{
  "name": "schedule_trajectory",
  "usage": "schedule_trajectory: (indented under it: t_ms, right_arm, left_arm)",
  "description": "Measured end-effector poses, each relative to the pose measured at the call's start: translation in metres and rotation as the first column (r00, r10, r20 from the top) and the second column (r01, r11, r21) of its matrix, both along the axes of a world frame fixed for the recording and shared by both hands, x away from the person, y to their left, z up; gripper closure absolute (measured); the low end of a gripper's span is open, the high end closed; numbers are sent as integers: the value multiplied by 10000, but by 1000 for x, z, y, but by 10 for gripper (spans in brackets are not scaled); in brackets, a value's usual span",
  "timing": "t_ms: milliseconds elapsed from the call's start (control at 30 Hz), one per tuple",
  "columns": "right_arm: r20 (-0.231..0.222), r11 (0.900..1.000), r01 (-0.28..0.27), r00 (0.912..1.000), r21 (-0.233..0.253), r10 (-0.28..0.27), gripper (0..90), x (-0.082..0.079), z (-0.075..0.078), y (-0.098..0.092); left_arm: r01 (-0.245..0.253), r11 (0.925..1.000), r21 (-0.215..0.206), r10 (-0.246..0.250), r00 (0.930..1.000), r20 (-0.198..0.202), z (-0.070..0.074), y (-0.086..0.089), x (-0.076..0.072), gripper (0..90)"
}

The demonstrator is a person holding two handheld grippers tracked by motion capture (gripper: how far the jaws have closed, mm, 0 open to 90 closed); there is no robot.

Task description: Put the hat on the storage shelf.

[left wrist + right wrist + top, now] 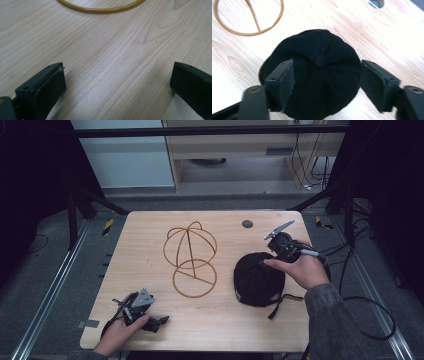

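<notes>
My right gripper (325, 80) hung wide open over the round black fabric cap (312, 75), jaws astride its crown. My left gripper (117, 85) sat equally wide open on the pale wooden table (112, 50), holding nothing

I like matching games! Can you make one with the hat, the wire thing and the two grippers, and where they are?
Things:
1. black cap
2. golden wire stand
3. left gripper
4. right gripper

Places or states:
A. open, low over bare wood at the table's near left
B. standing in the middle of the table
C. open, jaws on either side of the cap
D. lying on the table's right side, strap trailing

Pairs: 1-D, 2-B, 3-A, 4-C
</notes>
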State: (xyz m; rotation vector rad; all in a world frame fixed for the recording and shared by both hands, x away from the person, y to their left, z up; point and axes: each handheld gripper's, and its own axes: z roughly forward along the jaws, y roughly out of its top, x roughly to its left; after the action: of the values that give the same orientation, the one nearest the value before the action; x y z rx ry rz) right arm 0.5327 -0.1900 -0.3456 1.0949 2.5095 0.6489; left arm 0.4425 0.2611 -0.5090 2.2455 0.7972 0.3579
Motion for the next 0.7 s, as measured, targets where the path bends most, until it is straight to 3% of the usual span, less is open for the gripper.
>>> schedule_trajectory:
  t_ms: [233,700]
  right_arm:
    - [-796,9992,-272,9965,-286,249,383,15,-13,9]
    - [-1654,9963,-645,9847,-565,543,445,28,-30,16]
  left_arm:
    - [-2,10000,-2,2,10000,-2,0,0,0,0]
    - [-2,10000,0,2,10000,-4,0,0,0,0]
